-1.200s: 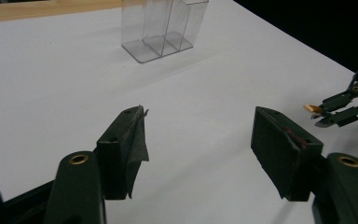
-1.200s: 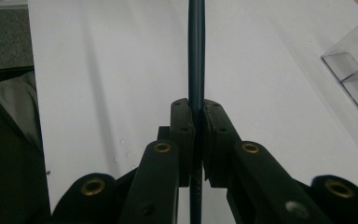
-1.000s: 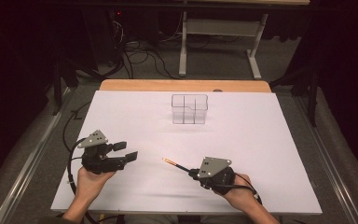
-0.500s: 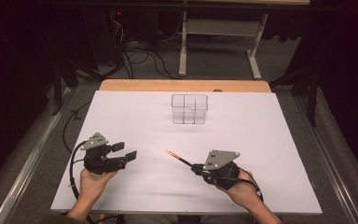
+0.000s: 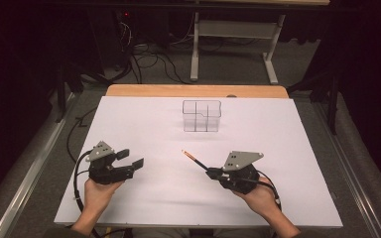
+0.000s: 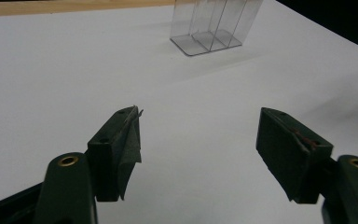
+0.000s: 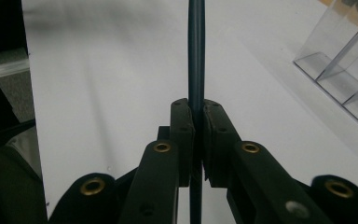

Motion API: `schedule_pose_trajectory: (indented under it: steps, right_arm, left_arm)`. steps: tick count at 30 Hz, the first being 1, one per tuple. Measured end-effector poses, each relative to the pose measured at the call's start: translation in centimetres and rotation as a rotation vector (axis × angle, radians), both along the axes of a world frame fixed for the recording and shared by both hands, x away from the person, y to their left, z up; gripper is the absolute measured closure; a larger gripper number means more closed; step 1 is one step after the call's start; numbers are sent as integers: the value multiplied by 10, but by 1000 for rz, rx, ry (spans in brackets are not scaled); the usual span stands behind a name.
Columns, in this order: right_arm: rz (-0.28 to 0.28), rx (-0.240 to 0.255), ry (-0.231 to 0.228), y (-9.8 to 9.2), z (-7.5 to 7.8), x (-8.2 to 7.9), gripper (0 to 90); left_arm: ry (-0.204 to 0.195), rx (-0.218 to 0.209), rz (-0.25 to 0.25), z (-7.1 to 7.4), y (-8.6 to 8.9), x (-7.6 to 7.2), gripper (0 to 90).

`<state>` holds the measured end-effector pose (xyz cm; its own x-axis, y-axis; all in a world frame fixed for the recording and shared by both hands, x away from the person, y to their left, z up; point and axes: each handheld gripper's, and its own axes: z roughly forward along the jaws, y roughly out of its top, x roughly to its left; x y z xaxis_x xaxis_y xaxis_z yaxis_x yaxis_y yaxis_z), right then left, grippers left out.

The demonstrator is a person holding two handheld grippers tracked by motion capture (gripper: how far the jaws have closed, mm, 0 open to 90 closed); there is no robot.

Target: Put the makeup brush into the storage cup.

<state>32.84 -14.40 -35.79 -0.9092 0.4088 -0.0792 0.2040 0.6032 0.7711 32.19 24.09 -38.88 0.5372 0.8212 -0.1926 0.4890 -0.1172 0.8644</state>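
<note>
Worktop, white sheet over a wooden board whose far edge shows as a tan strip; the surface is bare around both hands, with open room on every side. Clear divided organizer stands upright near the far edge, roughly centred, well apart from both grippers. The high view gives its grid of compartments from above; the left gripper view gives its base plate and upright partitions from low down, and the right gripper view catches one corner of it. Left gripper, near the front left: jaws stand wide and have just been opening, bare sheet between the pads. Right gripper, front right: jaws clamped on a pencil. From above the pencil slants up-left off the sheet, tip toward the organizer; the right gripper view shows the dark shaft running straight up between the pads.
</note>
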Motion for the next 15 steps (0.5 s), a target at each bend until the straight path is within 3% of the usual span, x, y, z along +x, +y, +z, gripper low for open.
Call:
schedule_pose_trajectory:
  steps: [15]
  right_arm:
    - [-41,77,21,-5,5,16,859]
  left_arm:
    - [2,1,14,-2,1,1,281]
